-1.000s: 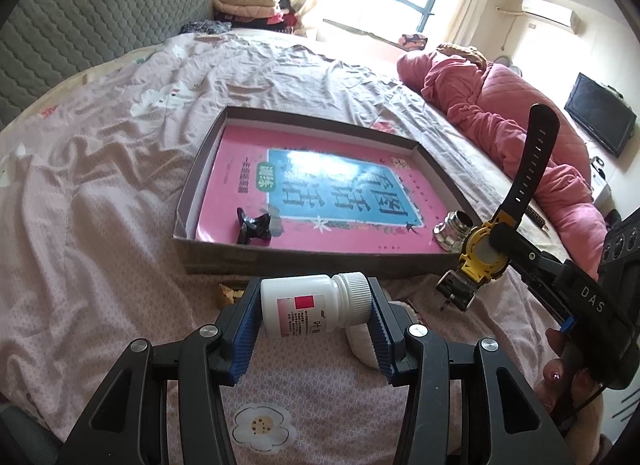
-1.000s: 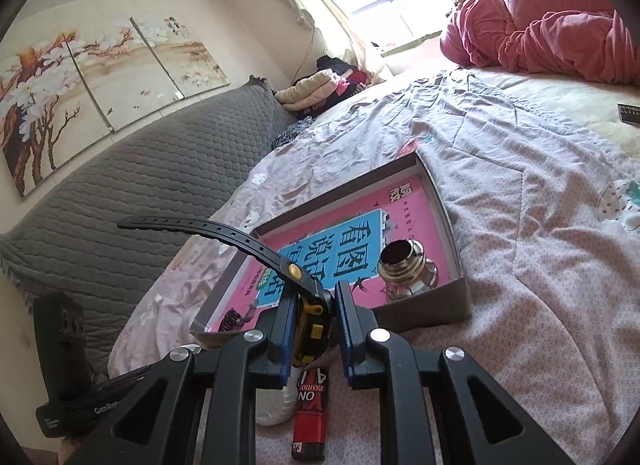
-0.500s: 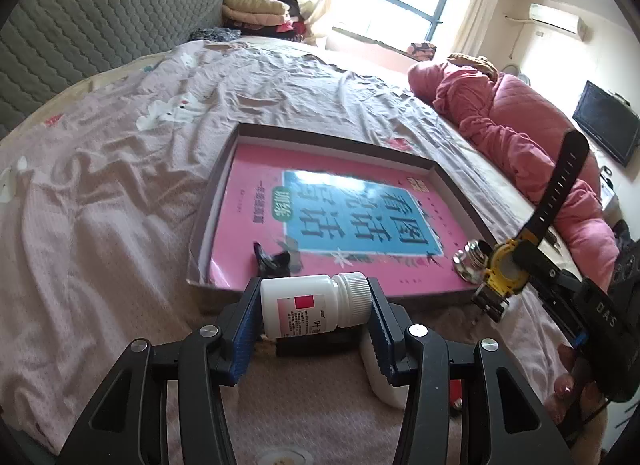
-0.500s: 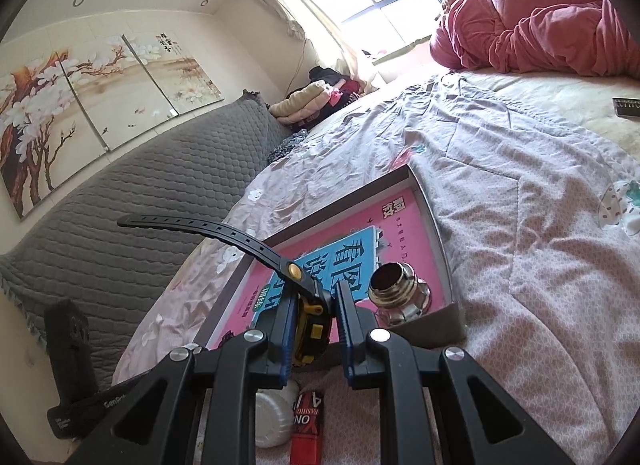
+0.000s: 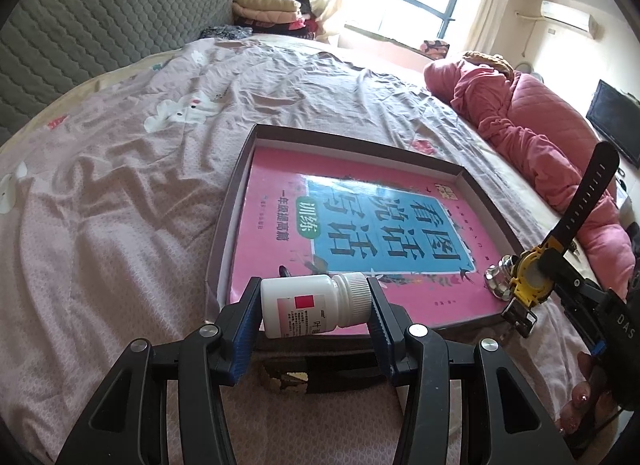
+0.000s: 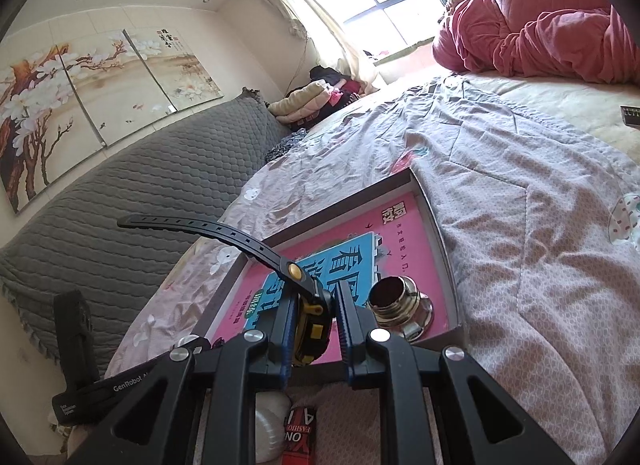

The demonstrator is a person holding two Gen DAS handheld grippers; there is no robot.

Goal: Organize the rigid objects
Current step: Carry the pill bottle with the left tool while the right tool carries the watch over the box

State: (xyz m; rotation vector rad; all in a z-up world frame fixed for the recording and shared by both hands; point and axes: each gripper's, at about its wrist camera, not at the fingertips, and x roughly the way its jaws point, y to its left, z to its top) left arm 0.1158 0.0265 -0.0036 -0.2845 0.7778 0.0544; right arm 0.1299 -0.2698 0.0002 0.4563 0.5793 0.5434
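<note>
My left gripper (image 5: 312,307) is shut on a white pill bottle (image 5: 310,305) with a red label, held sideways above the near edge of a shallow brown box (image 5: 248,157). The box holds a pink book (image 5: 340,225) and a metal fitting (image 6: 396,301). My right gripper (image 6: 312,329) is shut on a yellow and black wristwatch (image 6: 310,325), its strap (image 6: 208,227) sticking up to the left. In the left wrist view the watch (image 5: 530,283) hangs over the box's near right corner by the fitting (image 5: 498,279).
The box lies on a bed with a pink-grey sheet (image 5: 120,193). A red lighter (image 6: 300,437) and a white object (image 6: 272,425) lie below my right gripper. A pink quilt (image 5: 532,133) is heaped at the right. A grey headboard (image 6: 120,205) stands behind.
Both grippers have risen and moved forward over the box's near edge, carrying the bottle and the watch. The black clip in the box is now hidden behind the bottle.
</note>
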